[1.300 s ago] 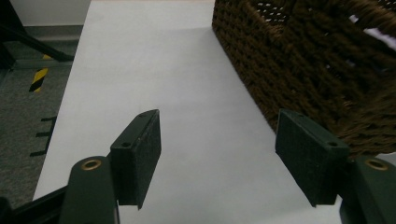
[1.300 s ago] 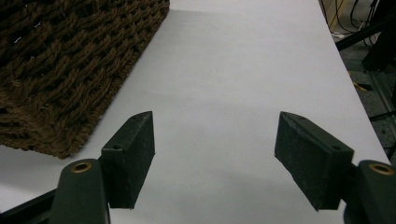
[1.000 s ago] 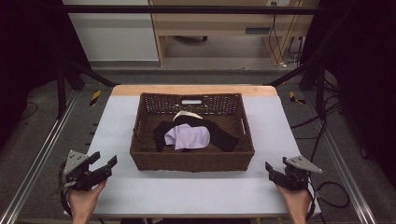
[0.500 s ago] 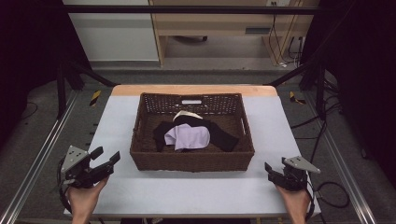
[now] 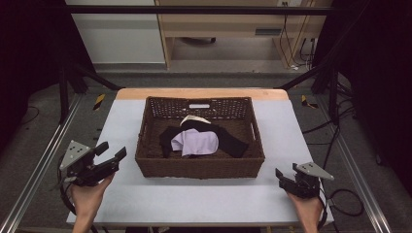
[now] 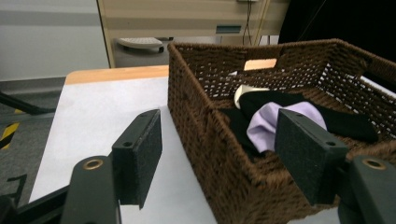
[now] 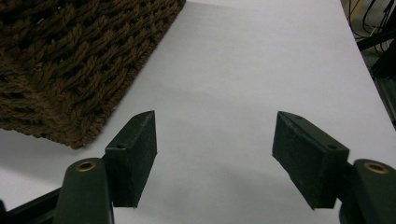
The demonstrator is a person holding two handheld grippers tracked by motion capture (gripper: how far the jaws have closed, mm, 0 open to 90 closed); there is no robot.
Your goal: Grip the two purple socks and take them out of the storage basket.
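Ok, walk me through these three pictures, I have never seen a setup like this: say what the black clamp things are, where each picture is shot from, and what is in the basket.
A person stands at a white table and holds a hand tool in each hand: the left gripper and the right gripper. Each has two black padded jaws.

The high view is shot from above the person's side and looks down. Each of the other two comes from a camera on a gripper, looking out between its jaws.

In the middle stands a brown woven basket. In it lie a lilac cloth, black fabric and a bit of cream fabric.

Nothing is held: both pairs of jaws stand open, the left gripper's facing the basket's corner, the right gripper's over bare table.
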